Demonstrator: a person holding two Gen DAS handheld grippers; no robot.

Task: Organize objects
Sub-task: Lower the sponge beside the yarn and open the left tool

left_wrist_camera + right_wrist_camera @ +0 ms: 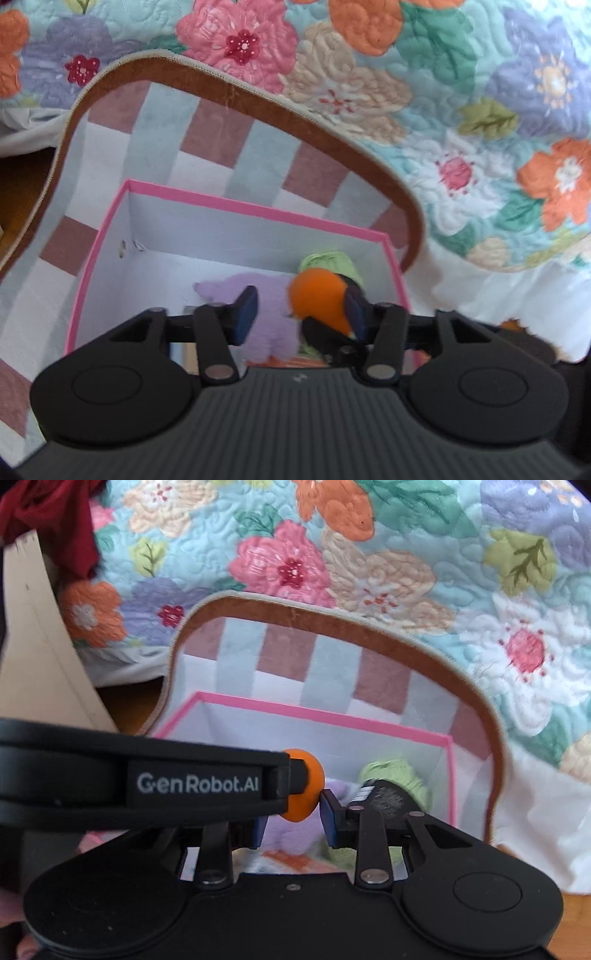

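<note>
My left gripper [301,314] stands apart over the pink box [236,206], orange ball [317,301] against its right pad; my right gripper [291,821] is pinched together.

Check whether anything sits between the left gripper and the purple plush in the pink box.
Nothing visible does. The left gripper hangs open over the pink box, with the purple plush straight below, between its fingers. An orange rounded thing crowds the finger on the picture's right, at the plush's edge; I cannot tell what it is.

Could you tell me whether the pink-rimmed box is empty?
Not empty: the pink-rimmed box already holds a purple plush item and a green one.
</note>
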